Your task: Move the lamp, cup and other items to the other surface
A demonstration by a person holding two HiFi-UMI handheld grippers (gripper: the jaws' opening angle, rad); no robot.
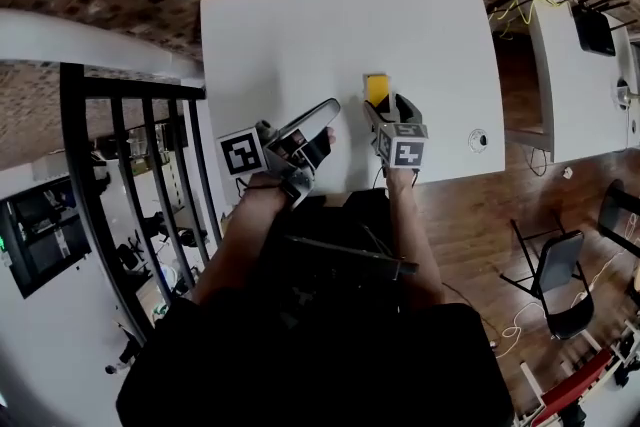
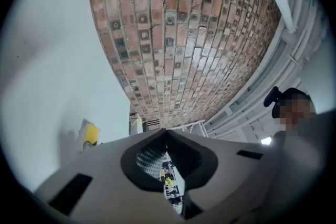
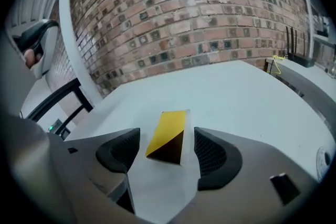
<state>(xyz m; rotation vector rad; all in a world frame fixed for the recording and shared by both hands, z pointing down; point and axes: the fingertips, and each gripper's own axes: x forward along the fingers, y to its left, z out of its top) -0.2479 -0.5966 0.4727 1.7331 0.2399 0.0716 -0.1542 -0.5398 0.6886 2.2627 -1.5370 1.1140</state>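
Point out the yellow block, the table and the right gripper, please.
Yellow block [image 3: 165, 128]: right gripper view, its yellow face.
Table [image 1: 300, 35]: head view, bare top.
Right gripper [image 1: 388, 105]: head view, between its fingertips.

Our black top [image 1: 330, 355] across the lower head view, our left gripper [image 1: 330, 123] and right gripper [image 1: 388, 103] in pale grey moulded shells, each bearing a white cube [image 1: 241, 153] of black square markers, black ribbed pads [image 3: 215, 157] lining our jaws
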